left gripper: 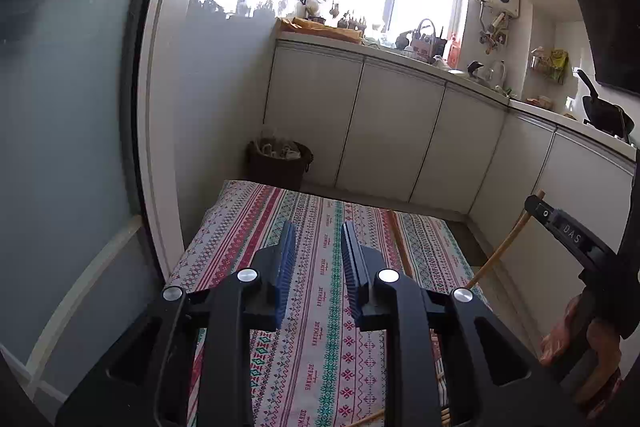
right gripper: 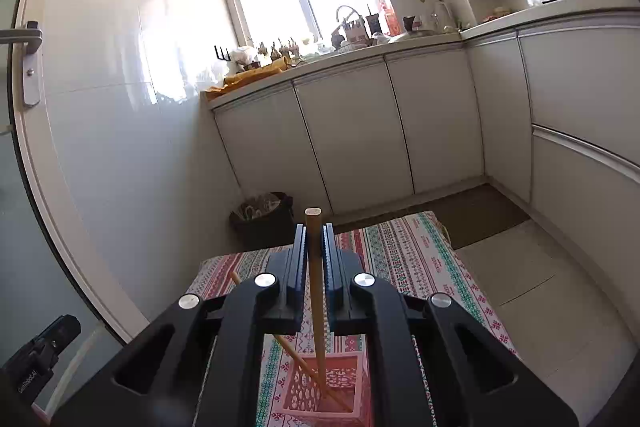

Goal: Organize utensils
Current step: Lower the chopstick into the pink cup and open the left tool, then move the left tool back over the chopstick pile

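Your right gripper (right gripper: 316, 259) has its jaws clamped on a long round light-wood chopstick (right gripper: 316, 291), held near upright w/ the lower tip already inside the pink plastic lattice utensil basket (right gripper: 304, 393), which sits on the tabletop w/ the striped patterned cloth (right gripper: 420, 267). A 2nd thin wooden chopstick (right gripper: 296, 359) leans diagonally in the same basket, so at least one piece looks already sorted.

Your left gripper (left gripper: 318, 259) hovers over the cloth, jaws narrow w/ a small gap & nothing between them. In the left wrist view, a wooden stick (left gripper: 398, 239) shows just right of the jaws, & part of one more peeks out at the bottom edge; can't tell if they're loose or in the basket.

Progress guess: mid-task. Held chopstick is partly in, not yet released. Left: let go of it, then deal w/ any strays. Can't see the whole tabletop, so remaining count unknown.
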A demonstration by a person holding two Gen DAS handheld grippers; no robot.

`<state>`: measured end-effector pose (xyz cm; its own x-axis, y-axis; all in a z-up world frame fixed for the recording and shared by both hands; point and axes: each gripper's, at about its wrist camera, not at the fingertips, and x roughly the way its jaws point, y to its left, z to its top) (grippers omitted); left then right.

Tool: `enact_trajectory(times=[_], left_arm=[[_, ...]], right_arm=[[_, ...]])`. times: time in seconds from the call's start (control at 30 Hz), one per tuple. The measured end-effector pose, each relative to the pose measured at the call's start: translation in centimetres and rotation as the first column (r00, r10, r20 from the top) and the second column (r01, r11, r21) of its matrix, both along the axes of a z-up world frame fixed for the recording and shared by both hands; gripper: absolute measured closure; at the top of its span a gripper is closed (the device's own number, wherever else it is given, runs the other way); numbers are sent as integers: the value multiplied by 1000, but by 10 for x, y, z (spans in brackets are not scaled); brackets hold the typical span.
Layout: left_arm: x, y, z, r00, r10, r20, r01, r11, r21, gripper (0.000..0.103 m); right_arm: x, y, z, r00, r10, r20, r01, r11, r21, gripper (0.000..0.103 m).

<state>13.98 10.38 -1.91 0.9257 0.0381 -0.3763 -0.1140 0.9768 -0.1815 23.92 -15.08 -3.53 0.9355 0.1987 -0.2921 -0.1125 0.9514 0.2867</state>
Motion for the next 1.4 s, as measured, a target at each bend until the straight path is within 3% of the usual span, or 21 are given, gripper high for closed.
enact_trajectory(times=[0.27,0.33,0.47,0.57,0.63,0.73,0.83,0.93,1.07,1.2,1.4], left_arm=[[-5,5,2,1000,12,-6,-12,1000,-4,72],[-6,5,2,1000,11,-3,-11,1000,-4,72],[-6,5,3,1000,6,-7,-6,1000,-2,64],[-6,5,3,1000,-4,-13,4,1000,1,62],[-7,2,3,1000,-14,-18,14,1000,11,55],[-8,-3,2,999,-43,-25,44,999,32,44],[-9,-11,-2,995,-89,-40,91,994,60,36],[-9,-21,-7,989,-137,-59,142,986,90,24],[-11,-32,-14,981,-183,-61,190,975,117,6],[-11,-43,-20,974,-217,-70,225,964,143,7],[-11,-64,-28,962,-249,-108,265,949,172,7]], right_arm=[[-8,8,7,1000,12,-2,-12,1000,-6,90],[-14,6,12,1000,9,12,-9,1000,0,64],[-33,-2,25,998,-19,61,17,999,32,48],[-51,-13,35,995,-42,94,35,997,74,26],[-66,-23,40,991,-74,114,62,993,103,8],[-86,-36,44,986,-133,104,124,988,95,7],[-100,-46,38,982,-189,27,188,982,32,7],[-114,-59,20,974,-220,-50,219,975,-20,7],[-129,-85,-14,953,-249,-172,252,968,-5,7],[-133,-107,-37,930,-260,-258,277,960,31,7],[-142,-124,-40,925,-298,-237,312,950,22,7]])
